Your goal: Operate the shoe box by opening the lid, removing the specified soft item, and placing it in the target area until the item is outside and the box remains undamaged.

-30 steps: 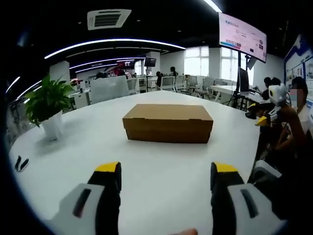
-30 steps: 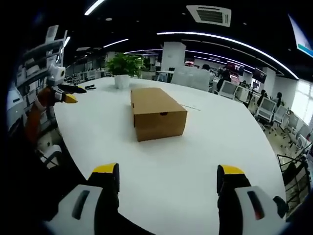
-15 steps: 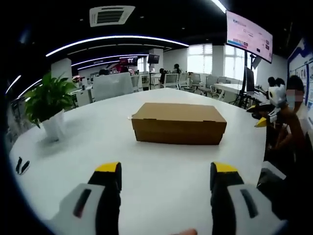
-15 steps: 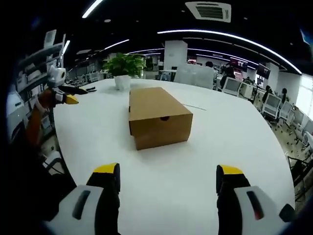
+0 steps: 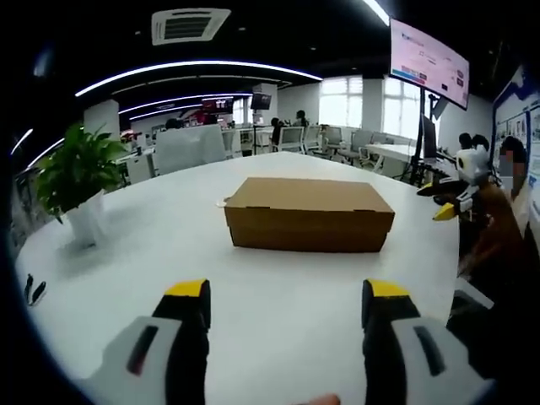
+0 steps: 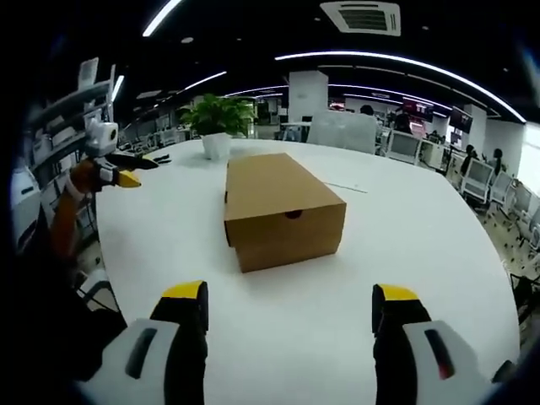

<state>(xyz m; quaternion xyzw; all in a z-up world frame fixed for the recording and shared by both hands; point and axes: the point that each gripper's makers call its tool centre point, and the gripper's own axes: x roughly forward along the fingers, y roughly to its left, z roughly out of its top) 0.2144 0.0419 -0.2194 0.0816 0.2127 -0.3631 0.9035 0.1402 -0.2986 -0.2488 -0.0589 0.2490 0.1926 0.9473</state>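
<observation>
Brown cardboard shoe box (image 5: 308, 214), lid closed, resting on the white table (image 5: 126, 270), ahead of the left gripper (image 5: 285, 302) and well apart from it; long side facing that camera, long axis running across the left gripper view. Left gripper wide open, yellow-tipped jaws holding nothing, over bare table.

From the right gripper view, same shoe box (image 6: 280, 208) ahead of the right gripper (image 6: 289, 305), short end with a small finger notch turned towards it, long axis running away into the scene. Right gripper likewise spread wide and empty, apart from the box.

Potted green plant (image 5: 78, 179) at the table's far edge, off to the left of the box in the left gripper view, beyond the box (image 6: 217, 118) in the right one. Small dark object (image 5: 32, 289) near the table edge, too small to tell. Nothing between either gripper and the box. Wall screen (image 5: 423, 61) overhead; office desks and chairs beyond.
</observation>
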